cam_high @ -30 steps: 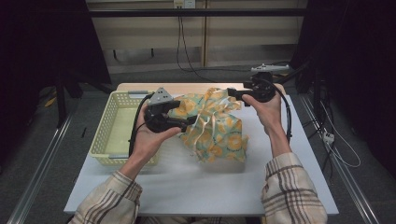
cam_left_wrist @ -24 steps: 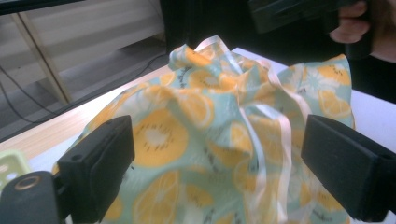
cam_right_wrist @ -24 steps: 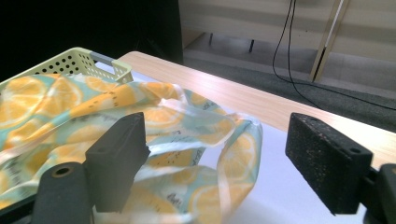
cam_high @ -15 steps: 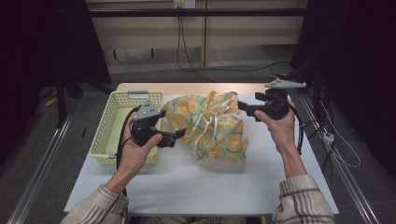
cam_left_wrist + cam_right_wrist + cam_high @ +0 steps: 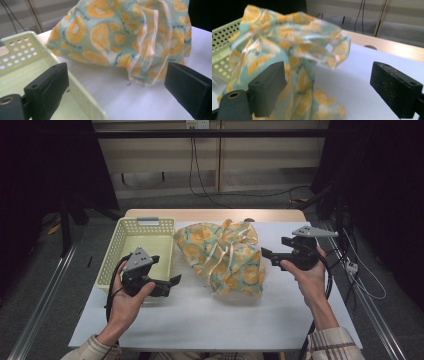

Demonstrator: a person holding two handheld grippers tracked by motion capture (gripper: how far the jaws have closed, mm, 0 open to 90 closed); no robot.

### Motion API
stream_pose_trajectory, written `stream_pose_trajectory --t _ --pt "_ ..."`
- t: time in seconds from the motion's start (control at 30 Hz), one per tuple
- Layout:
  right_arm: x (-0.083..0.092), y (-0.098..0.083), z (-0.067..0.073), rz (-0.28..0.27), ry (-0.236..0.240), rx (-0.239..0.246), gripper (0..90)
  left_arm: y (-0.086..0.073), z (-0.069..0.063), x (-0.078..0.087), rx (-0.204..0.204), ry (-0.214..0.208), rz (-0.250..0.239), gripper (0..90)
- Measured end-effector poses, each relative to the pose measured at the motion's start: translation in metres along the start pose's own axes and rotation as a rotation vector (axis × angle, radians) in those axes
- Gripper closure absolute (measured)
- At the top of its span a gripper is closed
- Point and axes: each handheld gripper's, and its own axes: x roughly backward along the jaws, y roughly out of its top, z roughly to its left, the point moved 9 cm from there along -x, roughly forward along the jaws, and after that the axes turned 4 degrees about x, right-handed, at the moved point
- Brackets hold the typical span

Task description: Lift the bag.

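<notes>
Left gripper point(image 5: 172, 282) and right gripper point(image 5: 267, 255) are hovering level on either side of the orange-print cloth point(image 5: 225, 255), jaws having just been opening, now wide and empty.

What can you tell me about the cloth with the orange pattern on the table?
The cloth is a thin, soft-looking fabric, pale green and printed with orange slices. A sheer, pale ribbon-like trim hangs along one fold. It lies crumpled in a loose heap on the white table cover, just beside the yellow basket. Whether it touches the basket cannot be told. Nothing grips it.
</notes>
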Motion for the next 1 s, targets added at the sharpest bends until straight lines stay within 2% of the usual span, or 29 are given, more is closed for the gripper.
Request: stream_pose_trajectory --t 0.03,0.1,0.27,0.4,0.57,0.77,0.9,1.0 --pt "0.001 -0.003 0.001 0.002 -0.002 -0.001 12.9 -0.002 0.001 0.003 0.017 0.008 -0.009 5.1" --pt "0.005 -0.009 0.003 -0.002 -0.006 -0.005 12.9 -0.006 0.002 0.009 0.008 0.011 -0.009 5.1" --pt "0.015 -0.024 0.006 -0.002 -0.014 -0.01 12.5 -0.021 0.005 0.017 0.017 0.023 -0.009 5.2" --pt "0.018 -0.037 0.007 0.01 -0.019 -0.019 12.5 -0.029 0.006 0.021 0.037 0.029 -0.012 5.8" --pt "0.02 -0.053 0.015 0.018 -0.016 -0.026 12.7 -0.037 0.004 0.025 0.008 0.036 -0.018 5.8" --pt "0.022 -0.074 0.026 0.032 -0.012 -0.03 13.7 -0.05 0.004 0.029 0.009 0.065 -0.018 5.8" --pt "0.022 -0.085 0.032 0.042 -0.014 -0.032 13.9 -0.057 0.005 0.032 0.021 0.084 -0.026 5.8" --pt "0.022 -0.096 0.035 0.05 -0.02 -0.032 14.1 -0.061 0.006 0.035 0.046 0.091 -0.047 5.8"
